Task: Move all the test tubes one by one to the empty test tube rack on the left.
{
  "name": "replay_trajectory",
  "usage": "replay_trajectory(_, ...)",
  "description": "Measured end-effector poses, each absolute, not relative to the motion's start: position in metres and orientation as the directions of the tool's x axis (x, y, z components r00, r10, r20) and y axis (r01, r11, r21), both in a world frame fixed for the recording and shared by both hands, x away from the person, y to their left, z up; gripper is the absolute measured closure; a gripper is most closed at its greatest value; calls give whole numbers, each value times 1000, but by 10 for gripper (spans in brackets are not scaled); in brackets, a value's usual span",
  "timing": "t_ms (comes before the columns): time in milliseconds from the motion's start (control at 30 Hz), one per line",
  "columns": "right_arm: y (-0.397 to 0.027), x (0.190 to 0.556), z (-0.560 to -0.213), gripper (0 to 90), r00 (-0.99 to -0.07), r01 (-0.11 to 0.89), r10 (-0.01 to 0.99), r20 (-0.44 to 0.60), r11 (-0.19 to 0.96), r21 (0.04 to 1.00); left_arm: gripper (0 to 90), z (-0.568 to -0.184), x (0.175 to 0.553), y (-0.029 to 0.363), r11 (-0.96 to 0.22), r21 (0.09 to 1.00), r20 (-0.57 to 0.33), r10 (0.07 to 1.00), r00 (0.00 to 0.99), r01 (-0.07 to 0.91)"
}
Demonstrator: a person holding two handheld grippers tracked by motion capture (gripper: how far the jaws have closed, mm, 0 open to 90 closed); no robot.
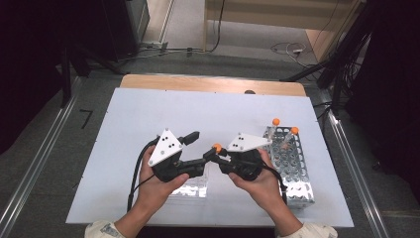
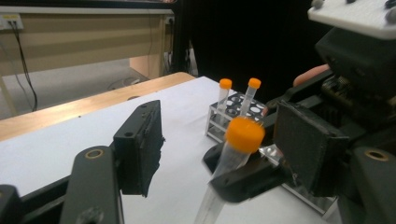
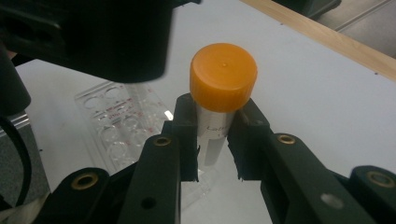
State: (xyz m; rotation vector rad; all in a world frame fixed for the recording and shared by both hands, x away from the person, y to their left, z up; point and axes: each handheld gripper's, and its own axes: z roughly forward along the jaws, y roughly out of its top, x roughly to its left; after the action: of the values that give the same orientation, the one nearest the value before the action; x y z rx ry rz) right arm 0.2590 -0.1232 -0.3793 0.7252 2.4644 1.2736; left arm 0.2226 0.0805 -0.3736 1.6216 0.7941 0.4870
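My right gripper point(image 3: 212, 140) clamps the tube point(image 3: 215, 126) just under its orange cap point(image 3: 223, 77), mid-frame, leaving the cap exposed. The left gripper point(image 2: 219, 149) (jaws apart, nothing gripped) brackets that cap, probably to unscrew it; the rack point(image 1: 289, 161) waits at right.

Two black handheld grippers, left gripper point(image 1: 192, 148) and right gripper point(image 1: 212, 154) — each topped by a white three-cornered plate with dark dots, black cables trailing back, brass-ringed pivot holes in the jaw arms — pale patterned sleeve cuffs point(image 1: 101, 229) at the wrists
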Motion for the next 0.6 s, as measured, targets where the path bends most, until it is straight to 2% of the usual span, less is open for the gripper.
replay_trajectory(600,-108,258,-379,718,-854,295,520,-7,495,817,528,-382,225,75,-97,972,-78,725,684,213)
